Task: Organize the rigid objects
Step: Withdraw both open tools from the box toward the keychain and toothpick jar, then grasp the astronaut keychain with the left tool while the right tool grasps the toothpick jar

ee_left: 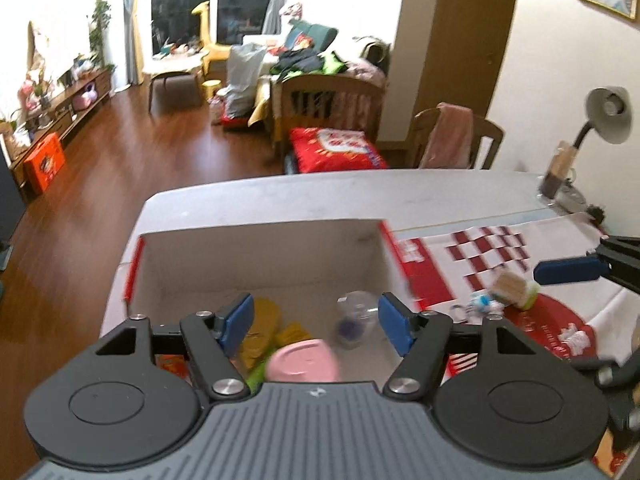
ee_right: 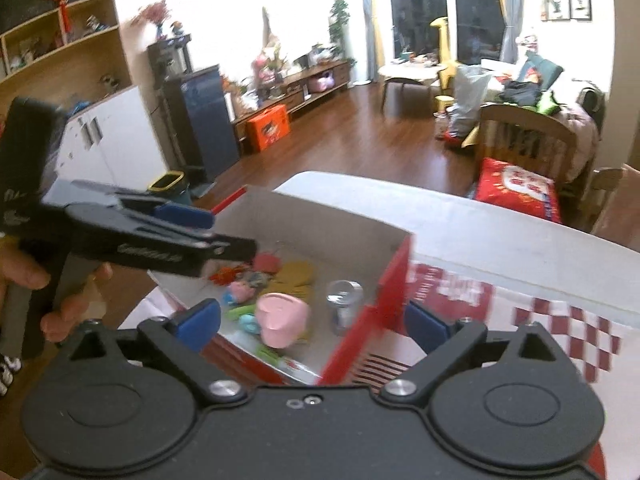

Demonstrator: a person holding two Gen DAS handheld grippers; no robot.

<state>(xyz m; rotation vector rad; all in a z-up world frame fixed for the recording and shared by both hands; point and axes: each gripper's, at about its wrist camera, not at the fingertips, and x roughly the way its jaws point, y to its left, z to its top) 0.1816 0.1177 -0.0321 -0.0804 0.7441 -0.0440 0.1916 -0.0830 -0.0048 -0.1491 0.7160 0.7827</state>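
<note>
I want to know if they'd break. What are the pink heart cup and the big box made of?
The pink heart cup looks like smooth, slightly shiny plastic or glazed ceramic; its even colour and soft gleam fit both, so I cannot tell which. The big box looks like cardboard: thin, flat, matte walls, plain pale inside, printed red outside.

A: Wood floor [ee_left: 132, 160] running back to dark windows [ee_right: 444, 12] with pale curtains either side, bright glare off the white wall.

B: Low TV cabinet [ee_right: 304, 84] on one side, an orange box [ee_right: 269, 126] in front of it.

A: Sofa [ee_left: 296, 52] piled with clothes, a wooden chair [ee_left: 460, 140] draped in pink cloth, red cushion [ee_left: 336, 148] nearby.

B: Desk lamp [ee_left: 608, 116] far right.
</note>
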